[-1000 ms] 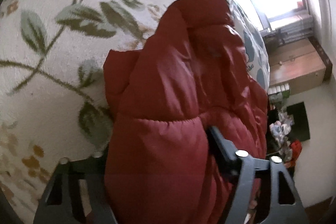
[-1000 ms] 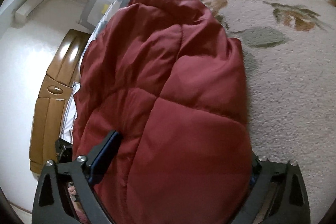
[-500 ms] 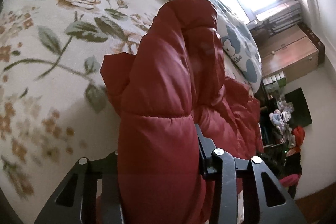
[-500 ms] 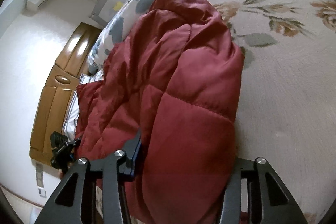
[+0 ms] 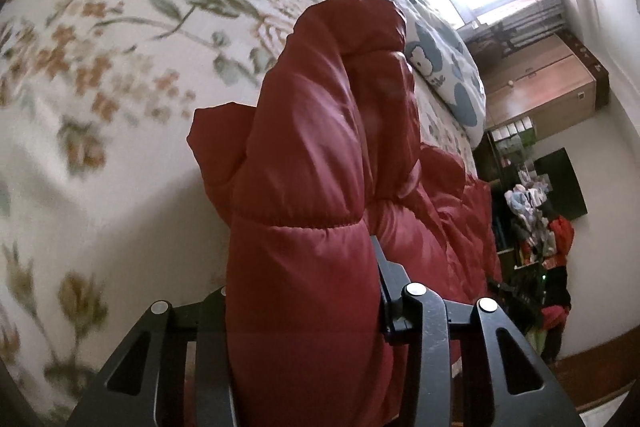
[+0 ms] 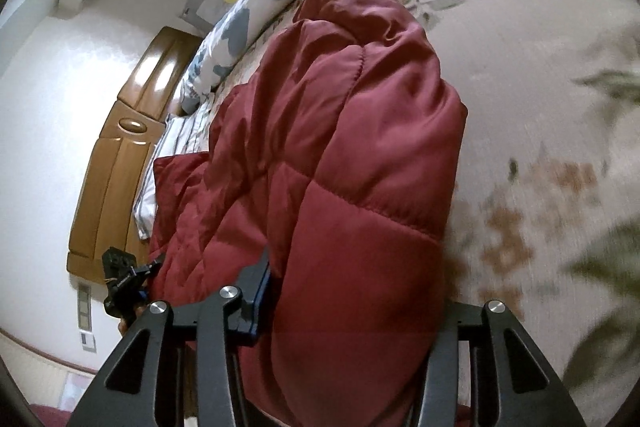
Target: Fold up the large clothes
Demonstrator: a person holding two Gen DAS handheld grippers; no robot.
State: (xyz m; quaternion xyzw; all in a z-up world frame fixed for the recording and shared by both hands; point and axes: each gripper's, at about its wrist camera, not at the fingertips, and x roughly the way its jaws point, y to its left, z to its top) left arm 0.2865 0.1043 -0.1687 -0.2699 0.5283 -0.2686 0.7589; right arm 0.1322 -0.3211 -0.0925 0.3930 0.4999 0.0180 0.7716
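A dark red quilted puffer jacket (image 5: 320,155) hangs over the floral bed cover (image 5: 120,47). My left gripper (image 5: 304,291) is shut on a thick fold of it, and the padded fabric bulges up between the fingers. The same jacket (image 6: 340,147) fills the right wrist view. My right gripper (image 6: 352,291) is shut on another padded edge of it. Both hold the jacket lifted, with its far end trailing down toward the bed. The left gripper (image 6: 124,283) shows small at the lower left of the right wrist view.
A blue-and-white animal-print duvet (image 5: 400,7) lies along the far side of the bed. A wooden headboard (image 6: 120,147) stands at the left. A wooden cabinet (image 5: 540,87) and cluttered shelves (image 5: 532,219) are by the bright window.
Both grippers have closed tighter on the jacket and pulled back and up, so more of the bed and room shows. The jacket has lifted with them.
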